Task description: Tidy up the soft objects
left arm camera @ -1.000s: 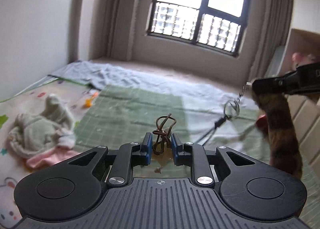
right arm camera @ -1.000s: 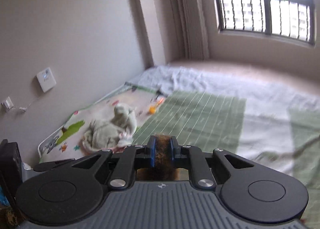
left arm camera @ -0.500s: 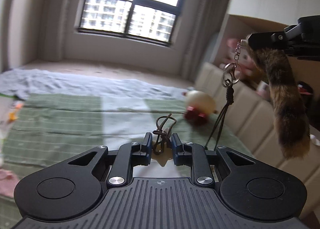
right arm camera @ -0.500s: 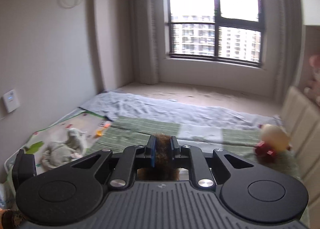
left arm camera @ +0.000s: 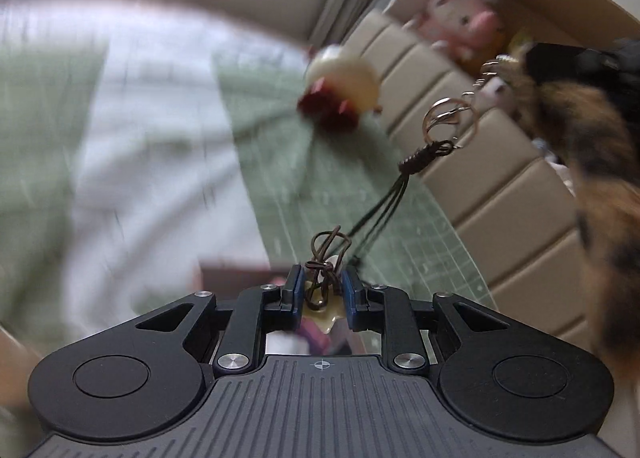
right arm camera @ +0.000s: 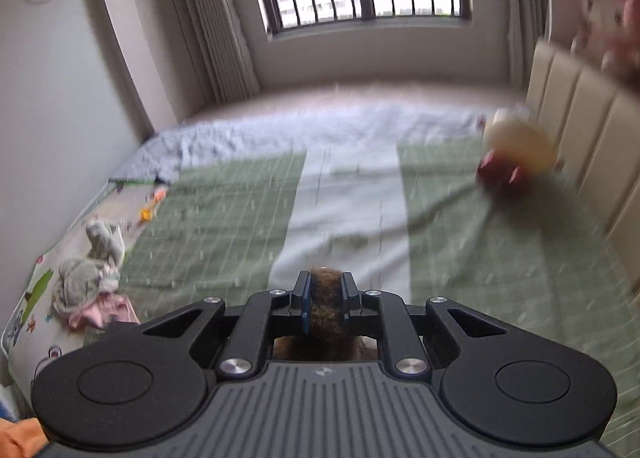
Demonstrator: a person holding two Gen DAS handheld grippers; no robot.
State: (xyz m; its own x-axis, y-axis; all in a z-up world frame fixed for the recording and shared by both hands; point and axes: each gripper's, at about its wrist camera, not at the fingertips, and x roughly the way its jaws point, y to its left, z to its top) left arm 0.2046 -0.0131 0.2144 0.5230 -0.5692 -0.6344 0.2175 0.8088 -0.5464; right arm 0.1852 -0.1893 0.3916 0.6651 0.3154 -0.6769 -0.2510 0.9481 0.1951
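Since the earlier frames both views have swung away from the window side of the room toward the padded headboard (left arm camera: 472, 161), and the grey toy pile that lay ahead of the left gripper is gone from its view, while the round cream and red plush (left arm camera: 340, 93) now sits much nearer its middle. The bed (right arm camera: 348, 209), covered in a green checked sheet with a pale band down the middle, fills most of both views, blurred by motion. The beige headboard runs along its right side, and above it a pink plush (left arm camera: 460, 21) sits in a shelf recess. At the bed's far left edge in the right wrist view lies a heap of grey and pink soft toys (right arm camera: 88, 270) on a patterned play mat. The brown and orange furry tail (left arm camera: 592, 161) hangs at the right of the left wrist view, and in the right wrist view its top is pinched between the pressed-together fingers of the right gripper (right arm camera: 324, 298). From the tail a chain and metal ring (left arm camera: 448, 113) lead to a dark cord (left arm camera: 384, 201) that runs down to the left gripper (left arm camera: 320, 290). Its fingers pinch a small pale star-shaped charm (left arm camera: 320, 308) with a knotted brown loop (left arm camera: 326, 254) rising from it.
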